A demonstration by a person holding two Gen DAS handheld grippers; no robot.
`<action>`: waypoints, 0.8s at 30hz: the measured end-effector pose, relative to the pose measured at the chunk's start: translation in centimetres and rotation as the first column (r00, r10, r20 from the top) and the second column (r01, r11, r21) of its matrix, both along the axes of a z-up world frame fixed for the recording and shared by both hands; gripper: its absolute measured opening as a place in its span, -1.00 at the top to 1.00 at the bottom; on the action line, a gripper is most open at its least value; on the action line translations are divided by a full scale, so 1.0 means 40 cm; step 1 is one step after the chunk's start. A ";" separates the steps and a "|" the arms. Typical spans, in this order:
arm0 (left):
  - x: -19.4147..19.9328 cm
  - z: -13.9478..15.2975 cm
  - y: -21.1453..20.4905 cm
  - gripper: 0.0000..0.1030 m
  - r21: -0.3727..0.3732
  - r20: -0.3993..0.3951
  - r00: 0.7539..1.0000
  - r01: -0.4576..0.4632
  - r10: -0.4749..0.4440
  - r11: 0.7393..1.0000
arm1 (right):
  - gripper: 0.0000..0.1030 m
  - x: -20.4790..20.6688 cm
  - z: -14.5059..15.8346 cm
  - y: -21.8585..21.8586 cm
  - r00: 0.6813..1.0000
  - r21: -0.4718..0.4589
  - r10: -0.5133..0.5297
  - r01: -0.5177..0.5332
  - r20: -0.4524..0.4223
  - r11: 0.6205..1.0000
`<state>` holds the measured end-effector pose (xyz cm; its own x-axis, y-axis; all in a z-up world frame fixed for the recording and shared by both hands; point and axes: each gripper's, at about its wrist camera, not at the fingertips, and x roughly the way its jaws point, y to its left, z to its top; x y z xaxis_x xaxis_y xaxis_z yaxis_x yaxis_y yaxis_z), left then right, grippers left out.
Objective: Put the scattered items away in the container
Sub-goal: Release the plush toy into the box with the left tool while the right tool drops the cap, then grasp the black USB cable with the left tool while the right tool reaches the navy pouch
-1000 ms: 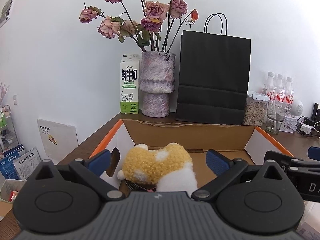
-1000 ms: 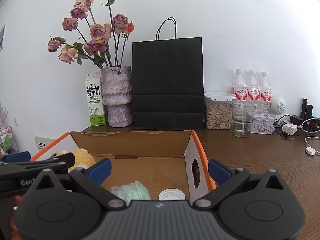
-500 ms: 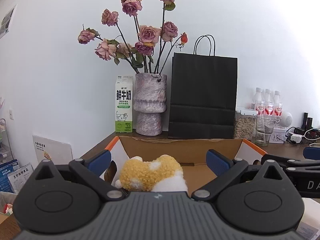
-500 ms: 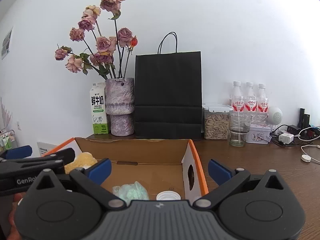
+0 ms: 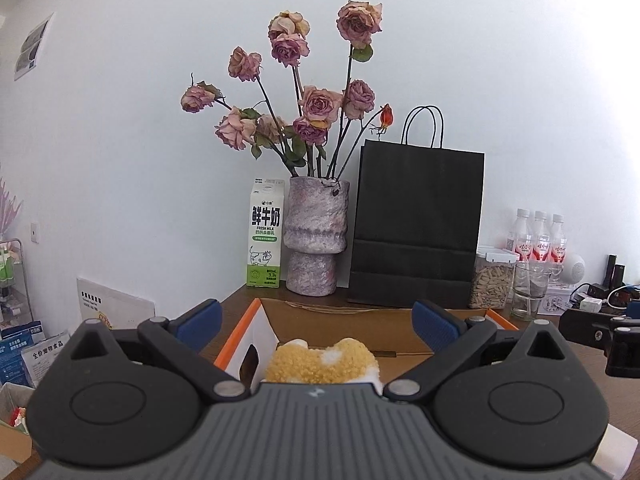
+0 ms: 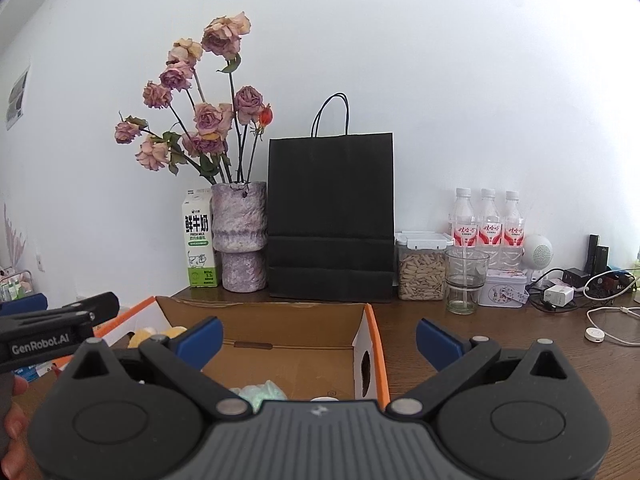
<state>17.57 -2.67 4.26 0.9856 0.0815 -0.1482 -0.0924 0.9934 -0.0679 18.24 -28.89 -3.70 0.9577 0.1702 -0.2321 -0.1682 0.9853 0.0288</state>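
An open cardboard box (image 5: pixel 352 326) with orange edges stands on the brown table. A yellow and white plush toy (image 5: pixel 324 364) lies inside it, low between the fingers of my left gripper (image 5: pixel 316 322), which is open and holds nothing. In the right wrist view the same box (image 6: pixel 280 324) also holds a pale green item (image 6: pixel 260 392) and a white lid (image 6: pixel 324 399), both partly hidden by the gripper body. The plush toy (image 6: pixel 156 334) peeks out at the box's left. My right gripper (image 6: pixel 320 336) is open and empty above the box's near side.
Behind the box stand a milk carton (image 5: pixel 266 236), a vase of dried roses (image 5: pixel 316 236), a black paper bag (image 5: pixel 416 228), a seed jar (image 6: pixel 422 268), a glass (image 6: pixel 466 280) and several bottles (image 6: pixel 488 220). Cables and chargers (image 6: pixel 592 300) lie at the right. A hand (image 6: pixel 12 400) holds the left gripper.
Both grippers have drawn up and back from the box, which now sits lower and smaller in each view. The plush toy stays in the box. Both grippers stay open.
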 end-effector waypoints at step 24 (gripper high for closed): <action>-0.172 -0.066 0.093 -1.00 -0.002 -0.347 0.935 0.077 -0.073 0.997 | -1.00 -0.249 -0.097 -0.101 0.974 -0.006 0.029 -0.032 -0.226 0.999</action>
<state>10.71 1.07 1.63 0.8766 0.0128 -0.4810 -0.0329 0.9989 -0.0335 8.28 -32.93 -7.58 0.8745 0.1952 -0.4440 -0.1884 0.9803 0.0600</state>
